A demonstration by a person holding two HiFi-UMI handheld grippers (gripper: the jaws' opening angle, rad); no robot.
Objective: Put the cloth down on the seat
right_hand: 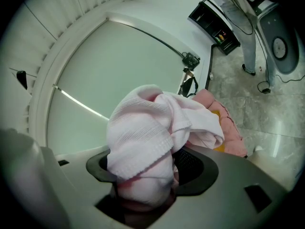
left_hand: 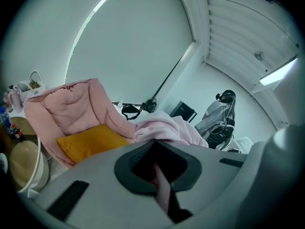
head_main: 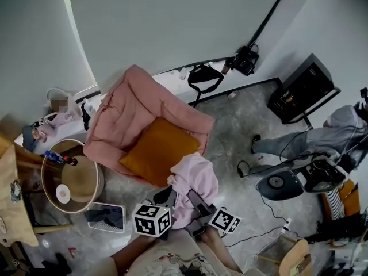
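Note:
A pale pink cloth [head_main: 194, 184] hangs bunched between my two grippers, just off the front right corner of the pink armchair [head_main: 138, 111]. The chair's seat holds an orange cushion [head_main: 158, 150]. My left gripper [head_main: 168, 196] is shut on the cloth's left edge, and a thin pink strip [left_hand: 161, 179] shows pinched between its jaws. My right gripper [head_main: 196, 203] is shut on a thick wad of the cloth [right_hand: 145, 128], which piles over its jaws. In the left gripper view the cloth [left_hand: 164, 128] lies ahead, with the cushion [left_hand: 93, 141] to its left.
A round wooden side table [head_main: 72, 180] with bottles stands left of the chair, and a white tray [head_main: 106, 217] lies on the floor below it. A black bag [head_main: 205, 77] and a camera [head_main: 246, 59] sit by the wall. To the right are a black cabinet [head_main: 303, 89] and a person [head_main: 336, 132].

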